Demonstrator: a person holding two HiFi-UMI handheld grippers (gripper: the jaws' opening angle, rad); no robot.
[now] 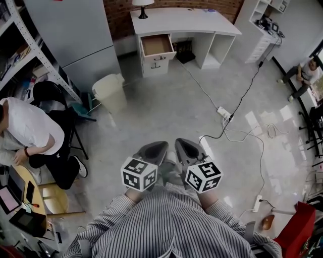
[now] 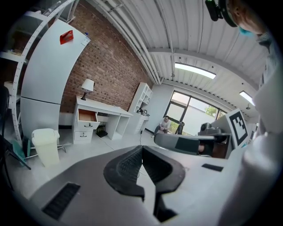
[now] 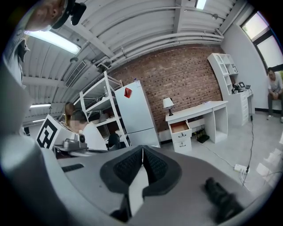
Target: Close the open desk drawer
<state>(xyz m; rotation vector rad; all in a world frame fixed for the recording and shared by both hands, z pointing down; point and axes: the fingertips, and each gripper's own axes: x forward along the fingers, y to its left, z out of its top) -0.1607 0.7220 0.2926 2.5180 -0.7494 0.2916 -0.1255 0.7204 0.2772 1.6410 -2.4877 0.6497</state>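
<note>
The left gripper (image 2: pixel 142 149) and right gripper (image 3: pixel 142 148) both have their jaws pressed together on nothing. The drawer (image 1: pixel 157 45) stands open far ahead of them, slightly left, across the floor. A cable (image 1: pixel 242 95) trails ahead-right, and drifting that way risks a trip. Only the head view shows its whole run.

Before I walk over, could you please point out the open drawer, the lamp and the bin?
drawer (image 1: pixel 157 45), head view, on its brown inside.
lamp (image 1: pixel 143 14), head view, on its dark base.
bin (image 1: pixel 108 85), head view, on its lid.
</note>
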